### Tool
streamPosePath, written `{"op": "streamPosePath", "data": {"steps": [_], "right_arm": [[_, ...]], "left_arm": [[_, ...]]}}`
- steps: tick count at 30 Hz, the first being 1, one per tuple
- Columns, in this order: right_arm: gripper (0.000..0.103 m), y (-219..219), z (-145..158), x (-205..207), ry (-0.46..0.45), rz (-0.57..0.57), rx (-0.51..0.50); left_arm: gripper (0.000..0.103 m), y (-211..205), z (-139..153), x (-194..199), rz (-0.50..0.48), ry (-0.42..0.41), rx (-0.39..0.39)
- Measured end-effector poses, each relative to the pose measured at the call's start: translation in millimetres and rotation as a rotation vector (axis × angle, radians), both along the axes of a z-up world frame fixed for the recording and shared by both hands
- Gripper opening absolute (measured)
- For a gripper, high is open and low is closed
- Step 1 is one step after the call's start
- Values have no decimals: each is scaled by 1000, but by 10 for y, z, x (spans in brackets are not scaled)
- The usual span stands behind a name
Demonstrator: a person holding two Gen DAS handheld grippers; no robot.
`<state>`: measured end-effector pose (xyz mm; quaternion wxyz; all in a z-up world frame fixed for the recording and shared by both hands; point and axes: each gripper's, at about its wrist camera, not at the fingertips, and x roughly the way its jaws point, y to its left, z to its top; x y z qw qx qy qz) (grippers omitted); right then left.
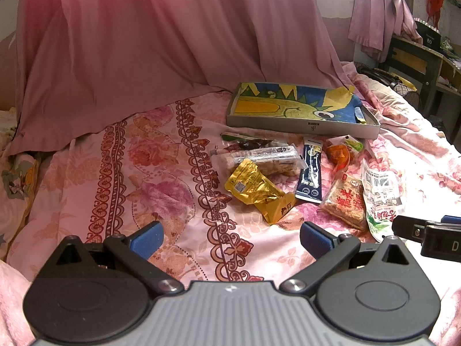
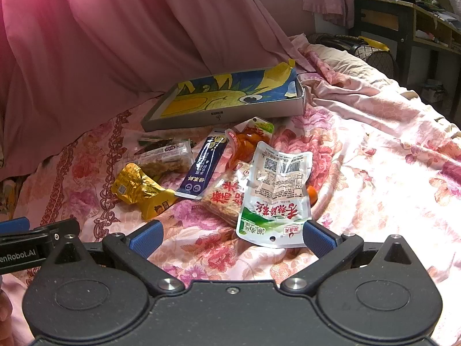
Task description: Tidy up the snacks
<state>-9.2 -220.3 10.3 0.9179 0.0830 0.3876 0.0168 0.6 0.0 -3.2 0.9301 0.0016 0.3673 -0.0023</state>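
Note:
Several snack packets lie in a heap on the floral bedspread point(image 1: 161, 173): a gold foil pouch point(image 1: 253, 186) point(image 2: 138, 189), a navy stick pack point(image 1: 310, 170) point(image 2: 203, 163), a clear cracker bar point(image 1: 259, 160) point(image 2: 164, 160), an orange packet point(image 1: 340, 152) point(image 2: 247, 141), a rice-cracker bag point(image 1: 344, 199) point(image 2: 224, 199) and a white-green pouch point(image 1: 380, 196) point(image 2: 276, 196). Behind them sits a shallow grey box point(image 1: 302, 125) point(image 2: 224, 115) lined with a blue-yellow drawing. My left gripper point(image 1: 230, 240) is open, short of the gold pouch. My right gripper point(image 2: 232, 239) is open, just short of the white-green pouch.
Pink draped cloth point(image 1: 144, 43) point(image 2: 115, 28) rises behind the box. A dark wooden desk point(image 1: 415, 57) point(image 2: 403, 20) stands at the far right past the bed's edge, with a dark bag point(image 2: 354, 46) beside it. Bare bedspread point(image 2: 389, 158) stretches right of the heap.

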Motion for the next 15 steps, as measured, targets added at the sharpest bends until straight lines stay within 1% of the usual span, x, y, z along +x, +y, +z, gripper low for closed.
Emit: {"op": "streamPosePath", "data": {"steps": [5, 11, 15], "right_arm": [[102, 8, -32, 9, 0, 0, 0], [102, 0, -23, 4, 2, -2, 4], [102, -38, -35, 20, 18, -7, 48]], "left_arm": [[103, -19, -52, -32, -1, 1, 3], [103, -16, -50, -27, -1, 2, 3], [103, 2, -72, -12, 4, 13, 2]]}}
